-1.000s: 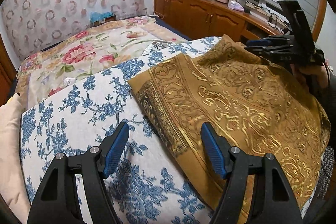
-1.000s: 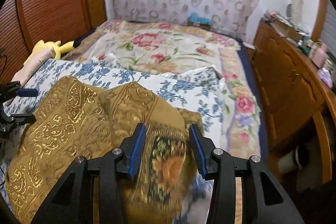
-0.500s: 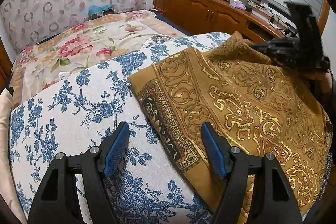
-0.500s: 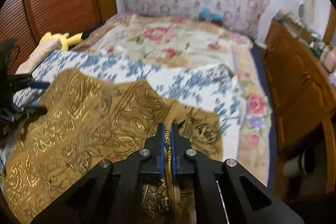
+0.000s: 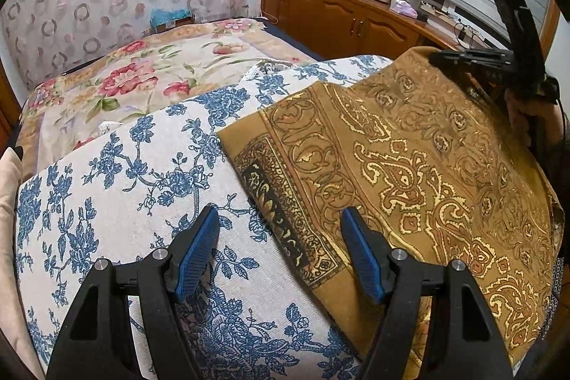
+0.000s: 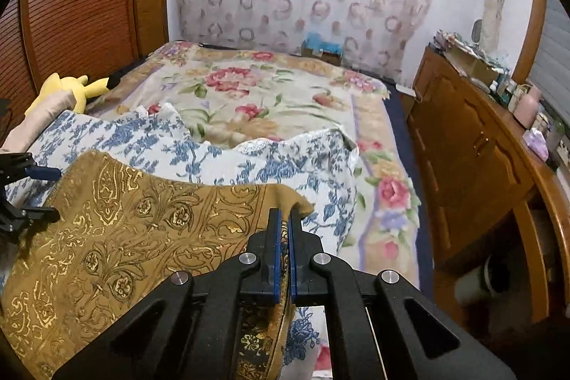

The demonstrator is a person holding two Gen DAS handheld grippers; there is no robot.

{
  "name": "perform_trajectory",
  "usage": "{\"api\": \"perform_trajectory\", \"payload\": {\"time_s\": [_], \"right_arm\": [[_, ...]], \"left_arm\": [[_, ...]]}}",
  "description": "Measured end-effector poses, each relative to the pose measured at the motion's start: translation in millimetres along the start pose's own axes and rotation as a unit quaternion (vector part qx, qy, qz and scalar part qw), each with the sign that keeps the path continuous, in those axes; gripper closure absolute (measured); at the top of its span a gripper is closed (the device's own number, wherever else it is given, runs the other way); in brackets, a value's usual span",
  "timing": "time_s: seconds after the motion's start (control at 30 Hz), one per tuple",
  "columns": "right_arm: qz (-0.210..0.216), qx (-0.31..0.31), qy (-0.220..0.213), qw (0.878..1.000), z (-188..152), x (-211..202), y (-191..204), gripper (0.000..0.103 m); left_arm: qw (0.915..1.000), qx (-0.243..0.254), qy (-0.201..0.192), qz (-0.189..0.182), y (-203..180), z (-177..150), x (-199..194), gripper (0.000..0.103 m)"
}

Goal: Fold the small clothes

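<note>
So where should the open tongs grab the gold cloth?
The left tongs should take the gold cloth at its dark-bordered edge, coming from the blue-flower cover side. That edge lies flat and free between the open fingers, while the right tongs hold the opposite side.

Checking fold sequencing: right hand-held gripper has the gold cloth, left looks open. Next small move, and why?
Probably close the left hand-held gripper on the near border of the gold patterned cloth: its jaws stand open astride that edge, while the right hand-held gripper is already shut on the opposite corner. With both ends held, the cloth could lift off the blue floral cover.
</note>
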State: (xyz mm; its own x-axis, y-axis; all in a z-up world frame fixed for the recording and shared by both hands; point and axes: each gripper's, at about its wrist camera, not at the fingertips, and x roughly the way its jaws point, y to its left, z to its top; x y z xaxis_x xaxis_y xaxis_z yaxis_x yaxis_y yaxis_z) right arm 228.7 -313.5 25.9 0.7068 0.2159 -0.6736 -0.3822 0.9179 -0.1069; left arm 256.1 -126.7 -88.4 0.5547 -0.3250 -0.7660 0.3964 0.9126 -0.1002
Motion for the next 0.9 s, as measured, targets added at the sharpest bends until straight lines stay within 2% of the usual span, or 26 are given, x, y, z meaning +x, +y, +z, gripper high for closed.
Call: {"api": "perform_trajectory", "payload": {"time_s": [0.1, 0.2, 0.27, 0.33, 0.37, 0.43, 0.63, 0.67, 0.73, 0.77, 0.8, 0.87, 0.9], "right_arm": [[0.005, 0.012, -0.004, 1.000, 5, 0, -1, 0.100], [0.008, 0.019, 0.004, 1.000, 6, 0, -5, 0.081], [0.018, 0.020, 0.012, 1.000, 5, 5, -7, 0.052], [0.026, 0.025, 0.026, 0.999, 3, 12, -10, 0.050], [0.025, 0.027, 0.033, 0.999, 1, 16, -10, 0.049], [0.022, 0.029, 0.048, 0.998, 0, 23, -10, 0.048], [0.059, 0.051, 0.076, 0.994, 2, 39, -18, 0.048], [0.064, 0.052, 0.074, 0.994, 3, 39, -20, 0.048], [0.079, 0.051, 0.073, 0.993, 5, 39, -21, 0.049], [0.084, 0.048, 0.072, 0.993, 5, 39, -21, 0.054], [0.091, 0.044, 0.071, 0.992, 6, 39, -21, 0.059], [0.108, 0.034, 0.070, 0.991, 3, 40, -20, 0.081], [0.119, 0.023, 0.070, 0.990, 2, 39, -18, 0.085]], "left_arm": [[1.0000, -0.002, 0.001, -0.003, 2, 1, 1, 0.031], [1.0000, -0.005, 0.003, -0.005, 7, 7, 3, 0.031], [0.9999, -0.009, 0.004, -0.011, 11, 13, 6, 0.031], [0.9997, -0.015, 0.002, -0.018, 15, 19, 8, 0.041], [0.9995, -0.022, 0.004, -0.022, 18, 22, 10, 0.042], [0.9990, -0.031, 0.005, -0.030, 22, 25, 13, 0.046], [0.9987, -0.040, 0.003, -0.031, 25, 31, 20, 0.052], [0.9986, -0.041, 0.002, -0.032, 25, 32, 21, 0.056], [0.9985, -0.043, 0.002, -0.035, 24, 34, 22, 0.077], [0.9988, -0.040, 0.003, -0.030, 24, 34, 23, 0.084], [0.9991, -0.033, 0.005, -0.027, 22, 35, 24, 0.096], [0.9992, -0.027, 0.002, -0.028, 19, 35, 21, 0.097], [0.9995, -0.021, -0.003, -0.025, 17, 36, 17, 0.097]]}}
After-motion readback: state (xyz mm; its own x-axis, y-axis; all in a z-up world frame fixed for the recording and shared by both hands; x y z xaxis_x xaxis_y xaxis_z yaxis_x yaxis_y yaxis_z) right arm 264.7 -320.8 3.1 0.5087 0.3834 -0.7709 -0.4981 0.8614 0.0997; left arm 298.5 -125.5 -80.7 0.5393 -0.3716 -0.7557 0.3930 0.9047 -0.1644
